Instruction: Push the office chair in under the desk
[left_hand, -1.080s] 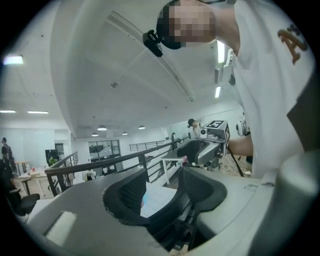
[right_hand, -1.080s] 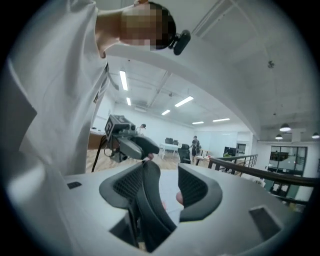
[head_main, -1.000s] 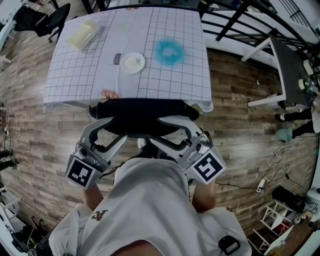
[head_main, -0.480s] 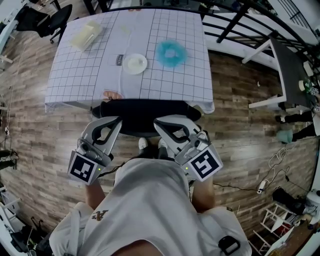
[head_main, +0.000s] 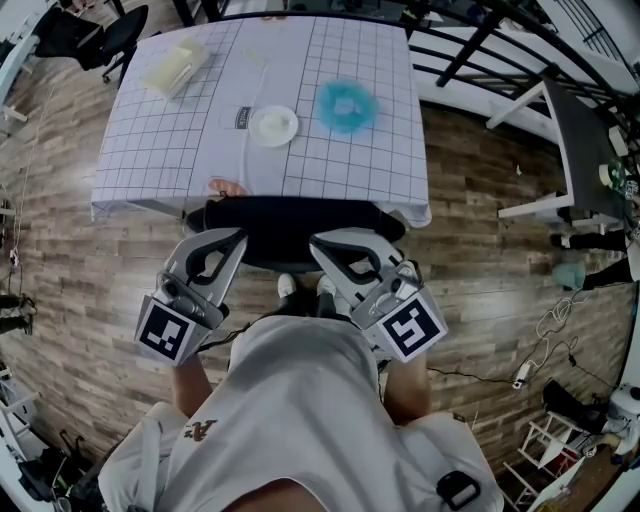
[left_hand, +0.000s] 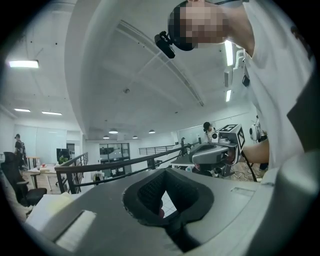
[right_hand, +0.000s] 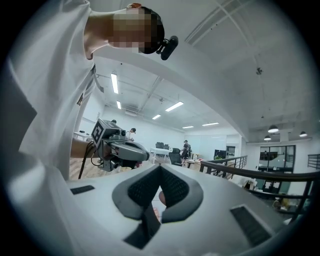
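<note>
The black office chair (head_main: 295, 222) stands in front of me, its top partly under the near edge of the desk (head_main: 180, 150) with the white grid cloth. My left gripper (head_main: 238, 237) is shut and empty, its tip at the chair's near left edge. My right gripper (head_main: 318, 243) is also shut and empty at the near right edge. Whether either tip touches the chair I cannot tell. In the left gripper view the left gripper (left_hand: 167, 171) points up at the ceiling, black pads together. The right gripper (right_hand: 160, 166) looks the same in its own view.
On the desk lie a white plate (head_main: 273, 125), a blue fluffy thing (head_main: 345, 105) and a pale box (head_main: 172, 68). Another black chair (head_main: 110, 30) stands at the far left. A black railing (head_main: 480, 40) and a white side table (head_main: 570, 140) are to the right. Cables lie on the wood floor.
Both grippers' jaws have gone from wide open at the chair's near edge to shut. The chair and desk look almost unmoved.
</note>
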